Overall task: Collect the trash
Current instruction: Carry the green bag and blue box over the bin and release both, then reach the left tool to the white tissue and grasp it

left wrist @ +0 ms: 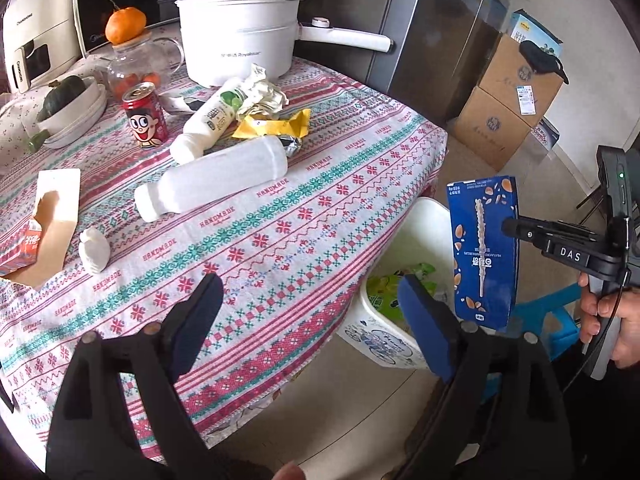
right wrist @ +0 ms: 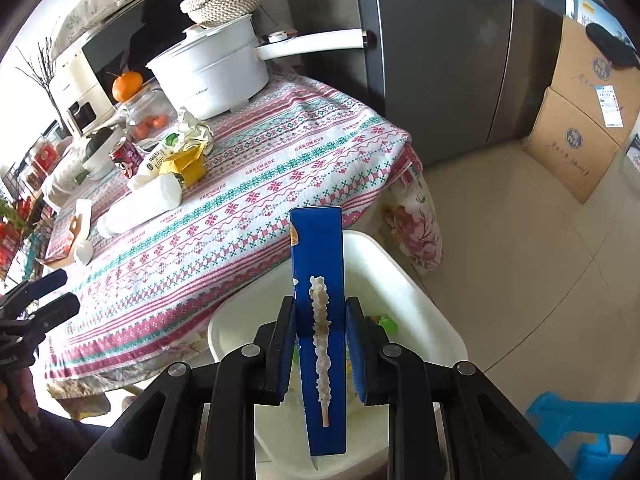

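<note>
Tabletop [left wrist: 280, 240] w/ patterned cloth fills most of left wrist view; fridge [right wrist: 440, 60] behind it. White trash bin [right wrist: 400, 280] sits on floor just beside tabletop edge, green wrappers inside. White electric pot [left wrist: 240, 40] at far side of tabletop. Two white bottles [left wrist: 212, 180] lie on their sides mid-tabletop, yellow wrapper [left wrist: 276, 124] and crumpled paper [left wrist: 260, 92] just behind them, red can [left wrist: 145, 116] upright to their left. Blue snack box [left wrist: 484, 252] is upright above the bin, clamped betw. pads of right gripper [right wrist: 321, 344], which has closed on box's sides. Left gripper [left wrist: 308, 320] is spread wide, nothing in it, over tabletop's near edge. Small white crumpled bit [left wrist: 94, 250] near torn carton at left.
</note>
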The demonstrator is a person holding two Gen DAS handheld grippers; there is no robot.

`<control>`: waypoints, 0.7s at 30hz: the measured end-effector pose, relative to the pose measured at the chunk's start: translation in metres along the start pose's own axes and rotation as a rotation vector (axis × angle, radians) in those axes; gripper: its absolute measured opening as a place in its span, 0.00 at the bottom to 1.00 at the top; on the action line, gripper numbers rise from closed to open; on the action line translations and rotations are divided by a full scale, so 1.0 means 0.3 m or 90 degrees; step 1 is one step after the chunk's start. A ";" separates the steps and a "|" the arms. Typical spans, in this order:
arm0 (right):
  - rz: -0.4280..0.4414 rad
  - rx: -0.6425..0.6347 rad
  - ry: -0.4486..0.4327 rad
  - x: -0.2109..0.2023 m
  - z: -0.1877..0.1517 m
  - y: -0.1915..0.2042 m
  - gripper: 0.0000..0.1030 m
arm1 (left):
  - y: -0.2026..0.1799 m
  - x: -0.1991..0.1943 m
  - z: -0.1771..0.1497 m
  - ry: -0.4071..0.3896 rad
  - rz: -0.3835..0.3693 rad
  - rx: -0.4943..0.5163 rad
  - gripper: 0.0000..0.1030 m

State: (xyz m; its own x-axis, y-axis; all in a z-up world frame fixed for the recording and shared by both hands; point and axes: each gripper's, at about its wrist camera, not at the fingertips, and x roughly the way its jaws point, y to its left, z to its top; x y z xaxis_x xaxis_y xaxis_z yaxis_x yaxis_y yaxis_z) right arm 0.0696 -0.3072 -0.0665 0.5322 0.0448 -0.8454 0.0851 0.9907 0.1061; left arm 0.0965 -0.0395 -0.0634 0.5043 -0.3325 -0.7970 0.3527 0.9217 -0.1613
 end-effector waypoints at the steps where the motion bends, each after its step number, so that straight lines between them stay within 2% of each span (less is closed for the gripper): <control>1: 0.000 -0.002 0.001 0.003 0.002 0.008 0.24 | 0.011 -0.005 0.000 -0.001 0.002 -0.004 0.87; 6: 0.009 0.008 0.006 0.008 0.014 0.035 0.28 | 0.061 -0.033 -0.007 -0.008 0.017 -0.022 0.92; 8: 0.008 0.010 -0.003 0.002 0.020 0.047 0.41 | 0.080 -0.044 -0.009 -0.012 0.023 -0.028 0.93; 9: 0.008 0.010 -0.010 -0.004 0.024 0.054 0.53 | 0.090 -0.050 -0.010 -0.015 0.026 -0.031 0.93; 10: 0.009 0.008 -0.016 -0.009 0.028 0.063 0.60 | 0.099 -0.056 -0.010 -0.018 0.029 -0.034 0.93; 14: 0.006 -0.015 -0.035 -0.028 0.055 0.115 0.64 | 0.135 -0.080 -0.007 -0.032 0.050 -0.042 0.98; 21: 0.010 -0.067 -0.054 -0.028 0.092 0.231 0.74 | 0.228 -0.115 0.003 -0.057 0.100 -0.069 0.99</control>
State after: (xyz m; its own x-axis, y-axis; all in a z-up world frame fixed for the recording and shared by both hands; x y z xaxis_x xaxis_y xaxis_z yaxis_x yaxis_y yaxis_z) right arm 0.0941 -0.2423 -0.0376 0.6025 0.0532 -0.7963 -0.0094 0.9982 0.0596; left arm 0.1040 0.0348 -0.0465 0.6158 -0.1947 -0.7635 0.1799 0.9781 -0.1043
